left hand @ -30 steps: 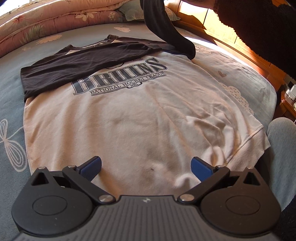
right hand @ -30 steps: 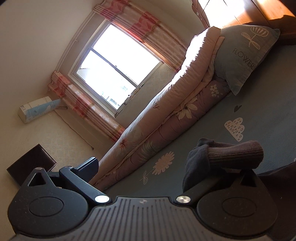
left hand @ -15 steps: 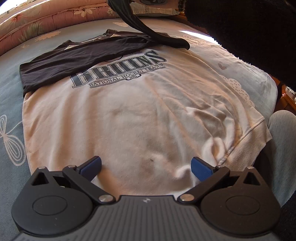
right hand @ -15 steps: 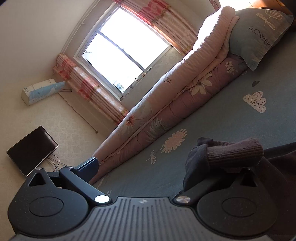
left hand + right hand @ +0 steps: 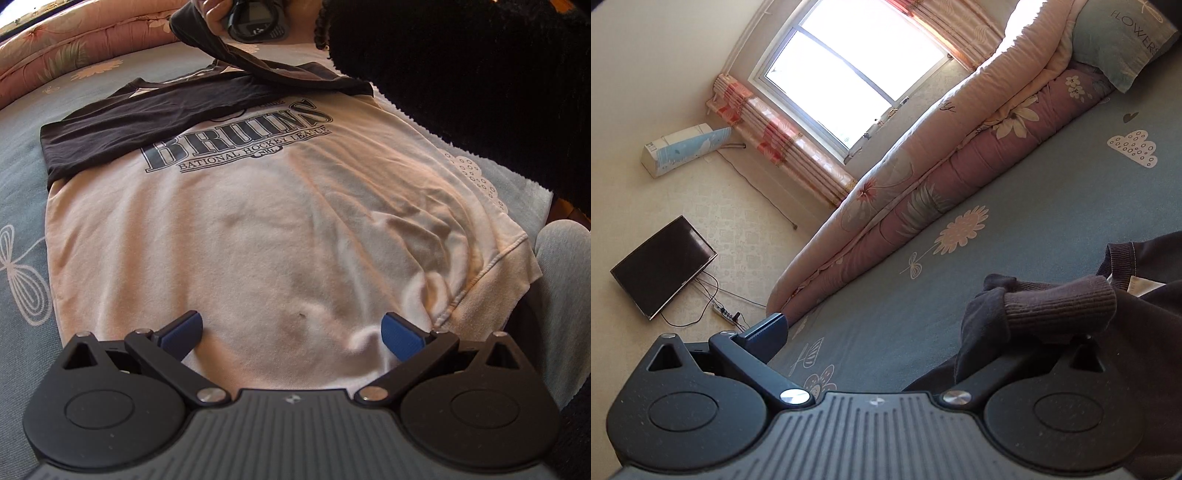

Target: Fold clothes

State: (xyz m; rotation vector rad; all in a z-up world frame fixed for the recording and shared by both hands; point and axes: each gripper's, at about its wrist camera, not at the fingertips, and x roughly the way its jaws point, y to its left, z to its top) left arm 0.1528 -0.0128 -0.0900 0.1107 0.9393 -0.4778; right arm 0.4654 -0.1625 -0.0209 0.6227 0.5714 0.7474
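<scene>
Cream cotton fills the left wrist view: a sweatshirt (image 5: pixel 280 236) with dark sleeves lies flat, print side up, on a blue patterned bed (image 5: pixel 22 206). One dark sleeve (image 5: pixel 122 129) is folded across the chest at the upper left of the frame. The other sleeve (image 5: pixel 258 66) rises toward the top centre, lifted off the shirt. The left hand-held gripper (image 5: pixel 291 332) hovers at the hem in the lower centre, fingers spread wide, grasping nothing.

In the right wrist view the right hand-held gripper (image 5: pixel 923 325) also stands spread apart — the ribbed cuff (image 5: pixel 1060 306) is only draped over its right finger at the lower right, not pinched.

The likely trouble: the cuff could slide off that finger early, so the sleeve drops crooked or bunched. Dragging it could also pull the folded sleeve askew — nothing pins the shirt down.
</scene>
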